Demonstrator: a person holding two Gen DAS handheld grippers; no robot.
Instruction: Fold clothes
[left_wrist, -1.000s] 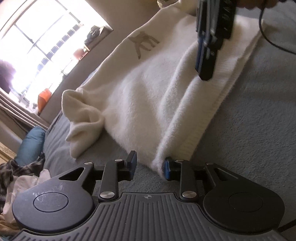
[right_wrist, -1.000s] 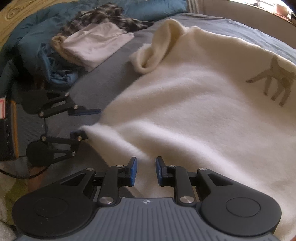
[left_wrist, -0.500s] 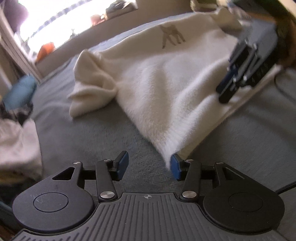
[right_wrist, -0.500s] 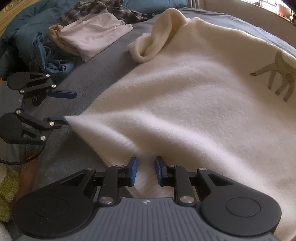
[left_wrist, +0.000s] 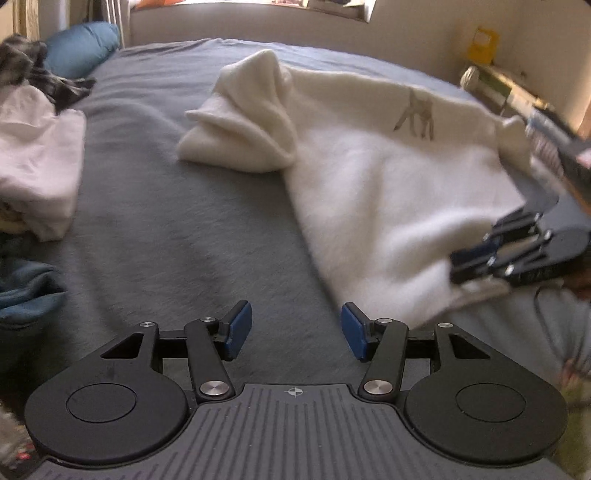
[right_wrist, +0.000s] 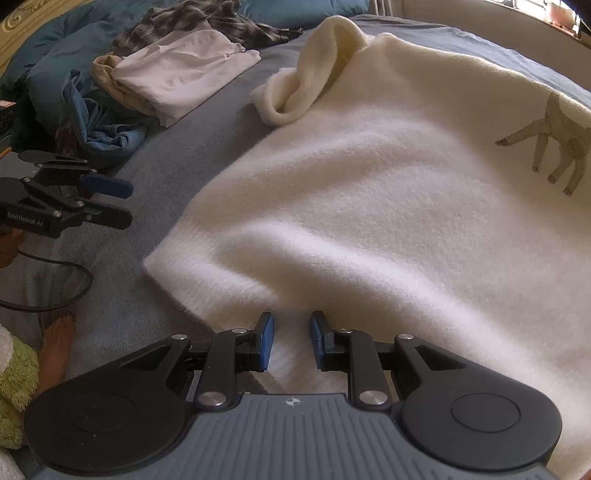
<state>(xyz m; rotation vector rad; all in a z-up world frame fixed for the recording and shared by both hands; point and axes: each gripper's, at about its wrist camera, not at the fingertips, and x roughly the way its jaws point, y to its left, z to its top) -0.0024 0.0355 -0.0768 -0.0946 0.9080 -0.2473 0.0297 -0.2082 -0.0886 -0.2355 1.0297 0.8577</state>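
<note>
A cream fleece sweater (right_wrist: 369, 192) with a brown deer print (right_wrist: 554, 147) lies spread on the grey bed; it also shows in the left wrist view (left_wrist: 388, 192), its sleeve bunched at the far side (left_wrist: 247, 129). My left gripper (left_wrist: 295, 328) is open and empty over bare bedding, left of the sweater's hem corner. It appears in the right wrist view (right_wrist: 110, 203). My right gripper (right_wrist: 288, 341) is open, its jaws standing over the ribbed hem without pinching it. It shows blurred in the left wrist view (left_wrist: 480, 262).
A pile of clothes lies at the far left: a folded pale shirt (right_wrist: 181, 70), a plaid shirt (right_wrist: 199, 18), blue garments (right_wrist: 107, 125) and a blue pillow (left_wrist: 81, 48). A cable (right_wrist: 62, 295) runs over the bed. A green plush (right_wrist: 14, 384) sits near left.
My left gripper let go of the hem corner, opened wider and drew back to the left onto bare bedding. The corner dropped flat. My right gripper stayed at the hem.
</note>
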